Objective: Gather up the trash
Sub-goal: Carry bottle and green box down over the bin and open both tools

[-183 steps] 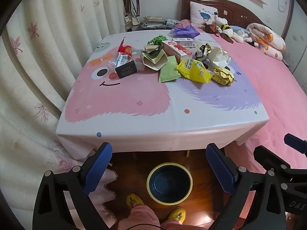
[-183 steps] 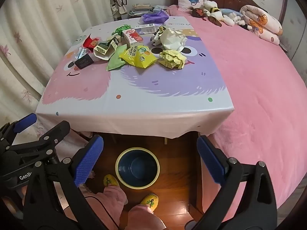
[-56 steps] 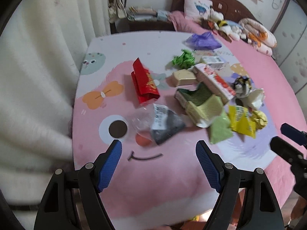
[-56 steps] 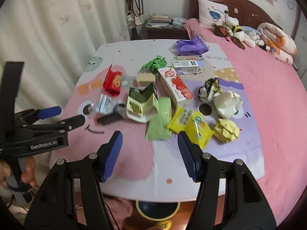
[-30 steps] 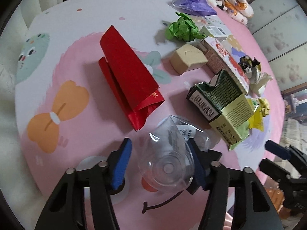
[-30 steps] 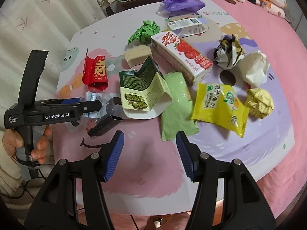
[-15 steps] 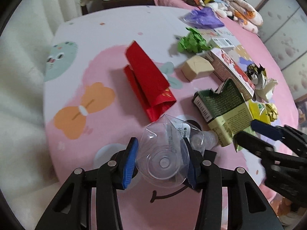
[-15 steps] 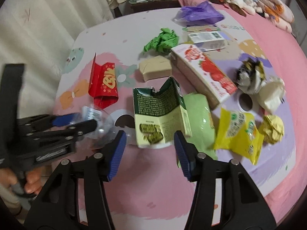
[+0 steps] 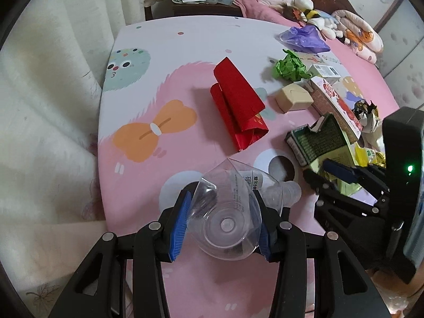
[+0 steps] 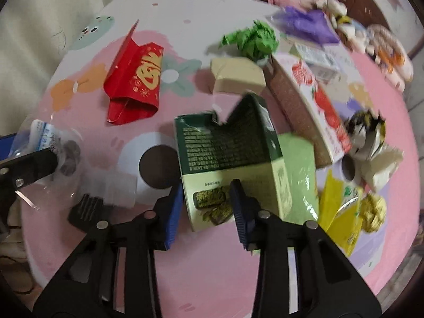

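While the left gripper point(image 9: 222, 218) pinches a bottle point(image 9: 228, 212) (label unreadable).

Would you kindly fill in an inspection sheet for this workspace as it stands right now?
Surface: table under a cartoon-print cloth.
Job's things: crushed clear bottle in the left tool; green box between the right tool's fingers, which are not closed on it.
Clutter: red packet, green paper ball, strawberry carton, yellow wrapper, purple bag.
Cables: nothing seen.
Surroundings: curtain, bed with plush toys.
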### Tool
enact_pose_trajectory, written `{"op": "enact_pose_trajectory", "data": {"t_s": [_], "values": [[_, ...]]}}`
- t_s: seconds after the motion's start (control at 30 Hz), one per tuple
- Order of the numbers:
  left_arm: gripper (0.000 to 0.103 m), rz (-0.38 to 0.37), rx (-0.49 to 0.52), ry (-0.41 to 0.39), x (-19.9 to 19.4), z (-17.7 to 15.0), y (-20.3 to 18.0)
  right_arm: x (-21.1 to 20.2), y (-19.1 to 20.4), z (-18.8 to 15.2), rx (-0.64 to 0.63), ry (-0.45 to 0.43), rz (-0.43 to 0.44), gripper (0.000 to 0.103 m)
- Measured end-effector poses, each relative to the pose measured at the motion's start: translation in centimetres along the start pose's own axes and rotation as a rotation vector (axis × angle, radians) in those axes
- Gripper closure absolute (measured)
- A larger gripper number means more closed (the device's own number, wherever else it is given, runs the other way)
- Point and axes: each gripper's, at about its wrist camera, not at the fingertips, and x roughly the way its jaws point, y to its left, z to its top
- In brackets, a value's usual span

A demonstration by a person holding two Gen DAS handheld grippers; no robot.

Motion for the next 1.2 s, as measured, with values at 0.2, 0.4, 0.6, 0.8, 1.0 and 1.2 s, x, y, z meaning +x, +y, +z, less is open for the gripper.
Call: {"op": "enact_pose_trajectory", "data": {"t_s": [0.2, 0.4, 0.6, 0.8, 1.0, 1.2], "values": [[0.058, 0.008, -0.001, -0.049, -2.0, -0.1, -0.9, -2.7, -0.3, 0.4, 0.003, -0.082, 0.067, 0.094], [0.058, 0.012, 0.001, -0.103, -4.6, -0.3, -2.7, -6.4, -3.3, -0.5, 0.14, -0.101, 0.21, 0.095], [0.058, 0.029, 0.023, -0.138, -7.0, -2.1, -6.3, -10.9, -7.1, -3.8, 0.23, -0.126, 0.336, 0.095], [0.058, 0.056, 0.014, -0.151, -8.7, -6.9, -11.0, -13.7, -10.2, -8.4, 0.239, -0.127, 0.425, 0.095], [0.058, 0.095, -0.018, -0.142, -9.5, -14.3, -16.2, -15.8, -12.6, -14.8, 0.18, -0.112, 0.473, 0.095], [0.058, 0.124, -0.041, -0.112, -8.9, -22.5, -21.6, -15.6, -16.2, -23.1, 0.188, -0.087, 0.508, 0.095]]}}
